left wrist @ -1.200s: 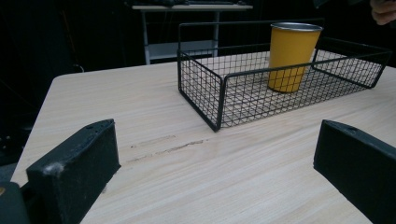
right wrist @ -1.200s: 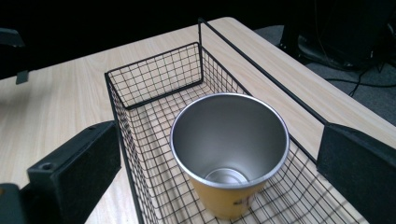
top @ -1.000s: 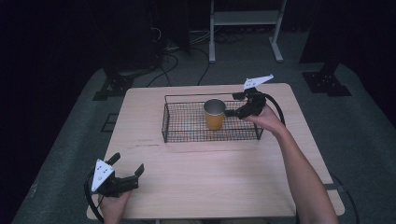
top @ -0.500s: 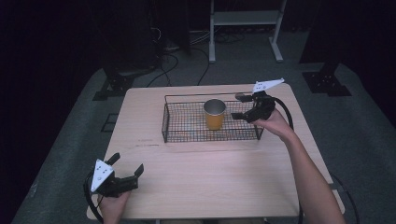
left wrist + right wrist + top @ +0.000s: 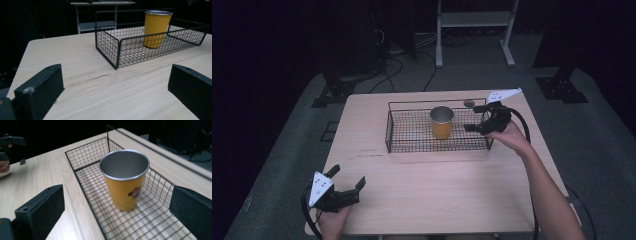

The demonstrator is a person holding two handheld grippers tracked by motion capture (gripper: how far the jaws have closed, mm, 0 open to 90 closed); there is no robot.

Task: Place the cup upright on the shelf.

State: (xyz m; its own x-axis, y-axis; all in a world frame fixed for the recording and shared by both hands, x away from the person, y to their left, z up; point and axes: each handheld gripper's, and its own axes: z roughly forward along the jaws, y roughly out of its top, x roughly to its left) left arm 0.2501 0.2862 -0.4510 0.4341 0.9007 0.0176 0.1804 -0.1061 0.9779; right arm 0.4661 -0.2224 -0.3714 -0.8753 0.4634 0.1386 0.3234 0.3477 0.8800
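Standing upright in the wire basket (image 5: 412, 131) on the table (image 5: 452, 185), the yellow cup (image 5: 441, 122) sits near the basket's middle, its steel mouth open upward. The right gripper (image 5: 479, 118) hovers over the basket's right end, jaws spread wide, close to the cup but clear of it. The left gripper (image 5: 348, 178) rests near the table's front left corner, jaws apart too.
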